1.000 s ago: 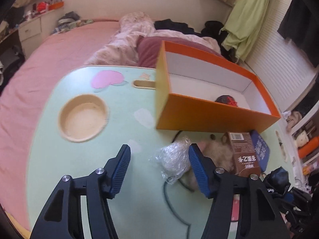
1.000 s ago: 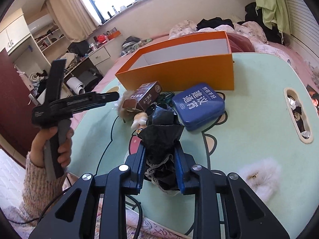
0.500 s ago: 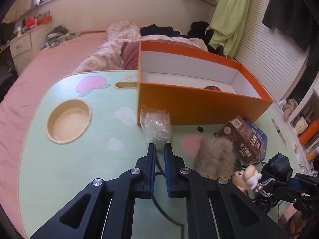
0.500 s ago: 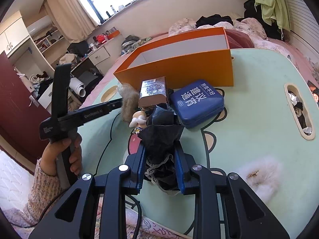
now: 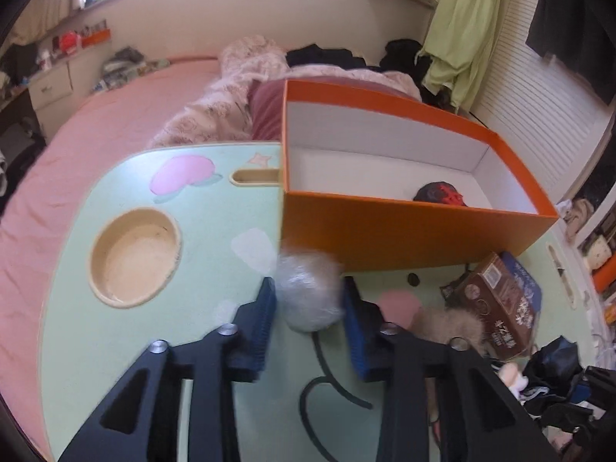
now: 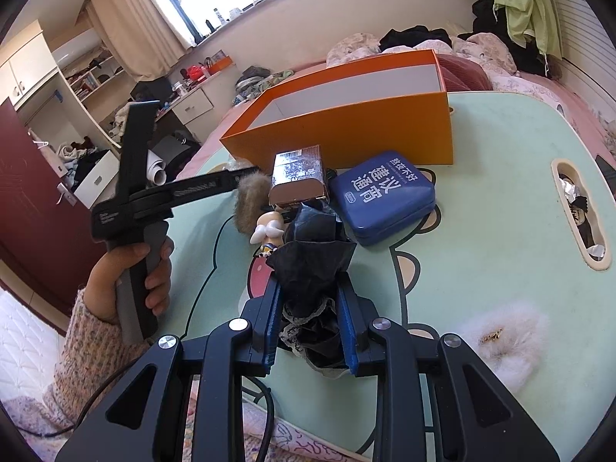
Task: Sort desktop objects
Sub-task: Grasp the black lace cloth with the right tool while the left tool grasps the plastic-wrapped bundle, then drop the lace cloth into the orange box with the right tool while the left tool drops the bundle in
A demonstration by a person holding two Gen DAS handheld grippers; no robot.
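From the left wrist, the left gripper [image 5: 308, 310] has its fingers spread, with a blurred wad of clear plastic wrap [image 5: 310, 292] between the pads – whether either pad touches it is unclear; the wad sits at the near corner of the orange box [image 5: 408, 235], which stands at 1 o'clock on the pale green table [image 5: 200, 231]. Inside the box, toward its right end, lies a dark cap with red marks [image 5: 441, 194]. A round beige recess [image 5: 134, 256] sits at 10 o'clock, and a brown carton [image 5: 496, 308] leans over a blue tin at 3 o'clock beside a tan fur puff [image 5: 454, 325]. From the right wrist, the right gripper [image 6: 310, 325] pinches a crumpled black bag [image 6: 312, 261] between its blue pads. A blue tin [image 6: 383, 196] lies at 1 o'clock, the carton at 12 – the orange box behind both. At 9 o'clock a hand [image 6: 131, 273] holds the other gripper, and a white fluffy clip [image 6: 500, 340] rests at 3 o'clock
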